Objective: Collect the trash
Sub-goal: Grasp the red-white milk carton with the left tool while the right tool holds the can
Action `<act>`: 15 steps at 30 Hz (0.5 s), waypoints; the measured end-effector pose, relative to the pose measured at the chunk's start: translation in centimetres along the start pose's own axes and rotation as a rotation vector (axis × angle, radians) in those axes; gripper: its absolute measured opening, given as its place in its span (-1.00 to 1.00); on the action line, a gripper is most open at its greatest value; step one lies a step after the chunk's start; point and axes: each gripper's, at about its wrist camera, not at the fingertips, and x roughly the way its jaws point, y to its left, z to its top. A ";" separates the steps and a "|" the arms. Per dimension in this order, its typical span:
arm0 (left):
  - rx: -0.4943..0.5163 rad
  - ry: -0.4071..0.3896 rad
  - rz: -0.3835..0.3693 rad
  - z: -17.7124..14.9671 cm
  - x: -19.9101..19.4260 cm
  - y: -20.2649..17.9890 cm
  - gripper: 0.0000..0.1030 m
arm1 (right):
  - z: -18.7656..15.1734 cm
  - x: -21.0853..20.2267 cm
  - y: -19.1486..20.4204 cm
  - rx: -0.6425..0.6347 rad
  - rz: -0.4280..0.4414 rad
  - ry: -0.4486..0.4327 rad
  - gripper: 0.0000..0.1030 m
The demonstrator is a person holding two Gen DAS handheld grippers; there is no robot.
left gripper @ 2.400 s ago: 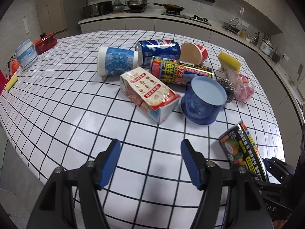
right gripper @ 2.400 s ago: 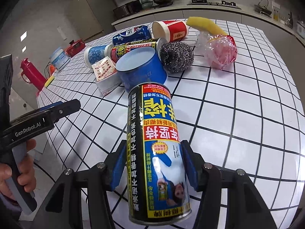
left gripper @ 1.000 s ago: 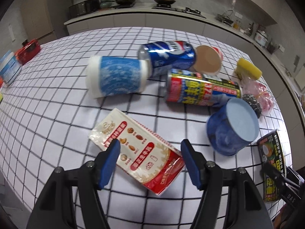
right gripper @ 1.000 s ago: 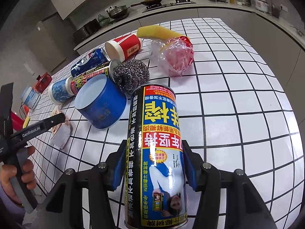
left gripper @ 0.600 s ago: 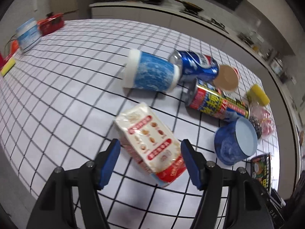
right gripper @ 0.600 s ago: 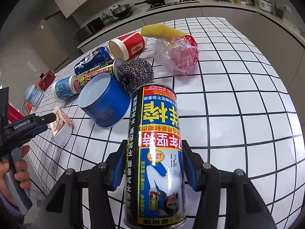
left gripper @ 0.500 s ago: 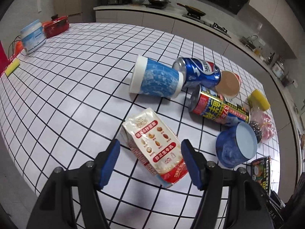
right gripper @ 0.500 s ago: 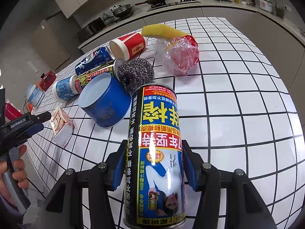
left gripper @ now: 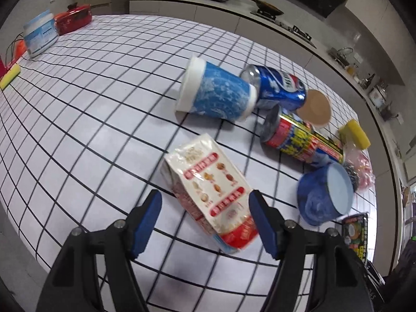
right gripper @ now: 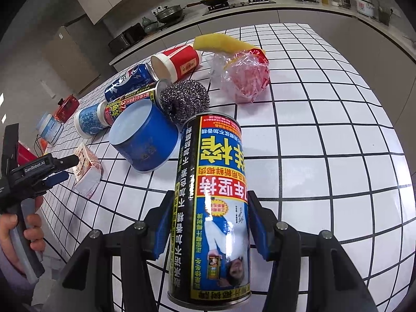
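right tongs [right gripper: 209,230] pinch the tall can [right gripper: 212,208]; left tongs [left gripper: 205,215], just widening, straddle the carton [left gripper: 208,189] untouched near the table edge [left gripper: 31,249].

Left gripper [left gripper: 205,213] jaws just opening, spread either side of milk carton [left gripper: 210,189] lying flat on gridded table [left gripper: 91,98]; pads not touching carton. Blue cup [left gripper: 215,93] beyond.
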 end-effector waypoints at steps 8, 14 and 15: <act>0.060 -0.029 0.018 -1.2 0.5 -4.7 0.37 | -0.2 0.0 0.1 0.000 0.009 0.003 0.08; 0.070 -0.052 0.105 -1.7 1.1 -4.4 0.37 | -0.3 -0.2 0.0 -0.006 0.017 0.008 0.08; 0.066 -0.055 0.111 -1.9 0.9 -3.9 0.37 | -0.4 -0.2 -0.1 -0.006 0.020 0.010 0.08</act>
